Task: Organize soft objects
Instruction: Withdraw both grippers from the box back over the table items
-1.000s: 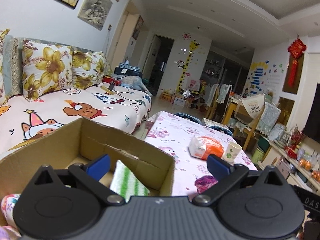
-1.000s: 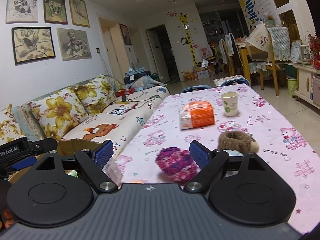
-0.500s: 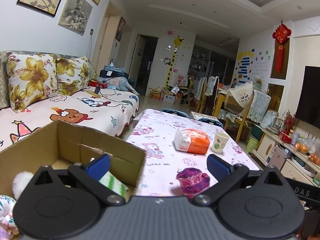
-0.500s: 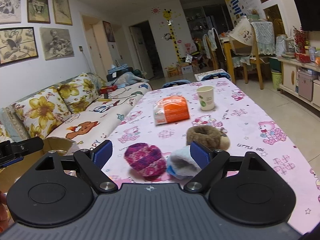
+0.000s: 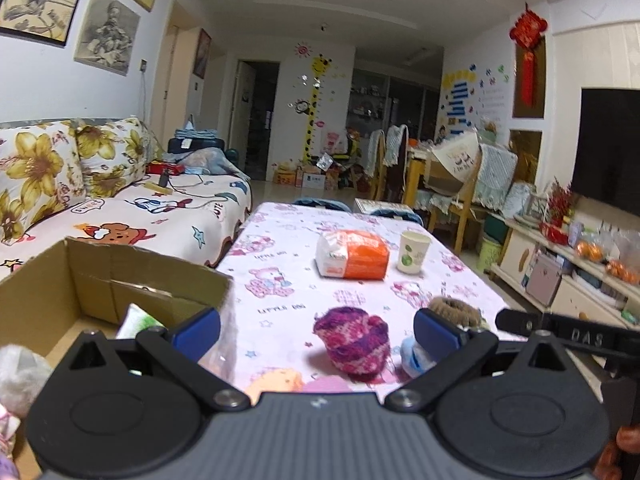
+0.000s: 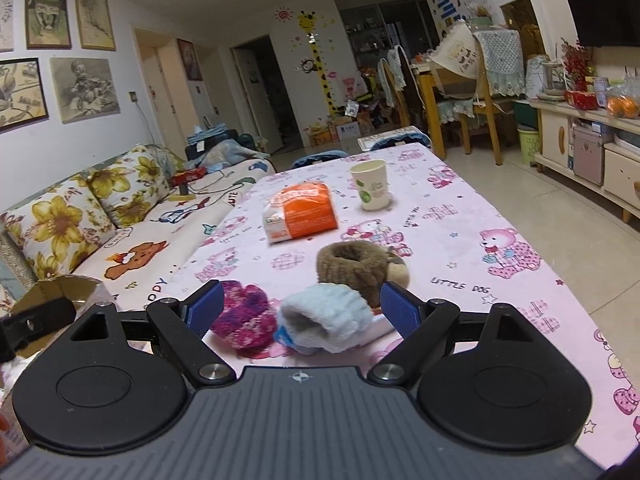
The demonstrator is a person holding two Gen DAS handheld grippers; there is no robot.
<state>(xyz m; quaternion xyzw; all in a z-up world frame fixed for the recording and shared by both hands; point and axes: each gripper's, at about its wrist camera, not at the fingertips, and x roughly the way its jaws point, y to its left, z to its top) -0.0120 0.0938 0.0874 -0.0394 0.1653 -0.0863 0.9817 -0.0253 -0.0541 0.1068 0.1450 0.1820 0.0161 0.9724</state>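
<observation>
Soft knitted items remain on the pink cartoon-print tablecloth [image 6: 460, 216]: a purple-pink woolly piece [image 6: 244, 322], a pale blue fleecy sock [image 6: 324, 322] and a brown furry cuff [image 6: 352, 266]. My right gripper [image 6: 298, 306] and left gripper [image 5: 316, 326] are both spread, empty. The open cardboard box [image 5: 100, 276] already holds a green-striped cloth [image 5: 138, 322]. I judge three pieces outstanding.

A family living room in a home. A sofa [image 5: 132, 216] with a cartoon-print cover and floral cushions [image 5: 36, 172] runs along the wall beside the surface's left edge, under framed pictures [image 5: 106, 32]. A giraffe height-chart sticker [image 5: 314, 108] marks the far wall, a red knot ornament [image 5: 528, 36] hangs near a television [image 5: 608, 168], and dining chairs [image 6: 480, 92] stand beyond the far edge of the surface [image 5: 280, 272], which wears a pink teddy-bear cloth.
</observation>
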